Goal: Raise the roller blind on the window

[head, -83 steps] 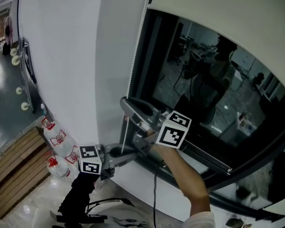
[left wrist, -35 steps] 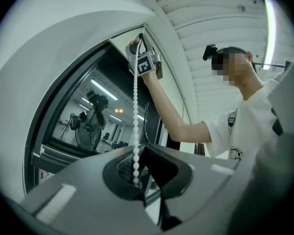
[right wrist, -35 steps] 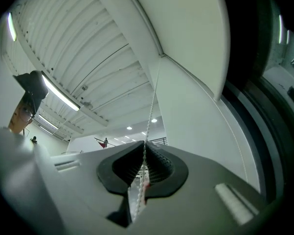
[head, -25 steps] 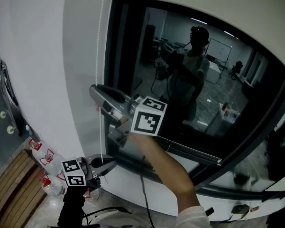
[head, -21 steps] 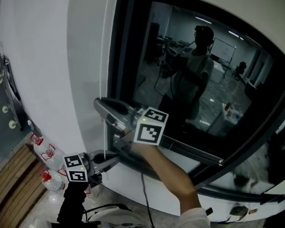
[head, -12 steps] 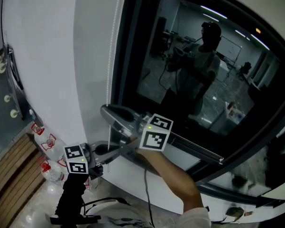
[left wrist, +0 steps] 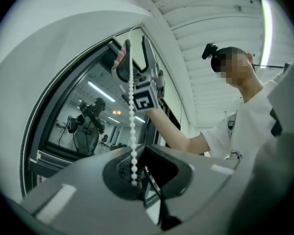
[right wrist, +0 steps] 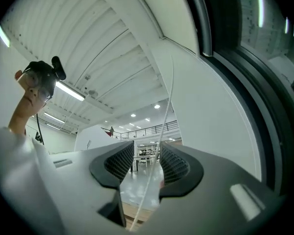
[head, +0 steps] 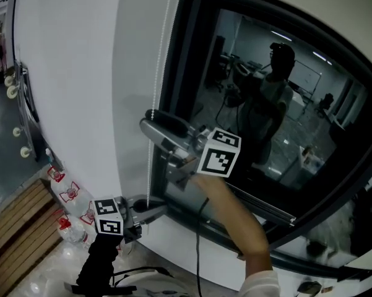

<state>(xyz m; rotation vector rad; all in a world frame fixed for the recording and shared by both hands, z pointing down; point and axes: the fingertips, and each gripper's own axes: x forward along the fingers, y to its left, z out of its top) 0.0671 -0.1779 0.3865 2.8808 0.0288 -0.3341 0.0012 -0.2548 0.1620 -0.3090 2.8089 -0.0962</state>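
A white bead chain (head: pixel 163 73) hangs down the left side of the dark window (head: pixel 278 122). The roller blind (head: pixel 309 5) shows pale across the window's top. My right gripper (head: pixel 150 122) is level with the chain; its jaws have just been opening. In the right gripper view the chain (right wrist: pixel 156 146) runs free between the open jaws of the right gripper (right wrist: pixel 147 163). Lower down, my left gripper (head: pixel 153 211) is shut on the chain's lower part. In the left gripper view the beads (left wrist: pixel 132 131) drop into the closed jaws of the left gripper (left wrist: pixel 137 182), with the right gripper (left wrist: pixel 135 48) above.
The white wall (head: pixel 80 73) is left of the window frame. Water bottles (head: pixel 68 193) and wooden planks (head: pixel 12 228) lie on the floor below left. A black cable (head: pixel 198 252) hangs under my right forearm. The glass reflects a person (head: pixel 272 98).
The right gripper came down with the chain, then parted its jaws and moved back up along it. The left gripper has stayed put low on the chain.
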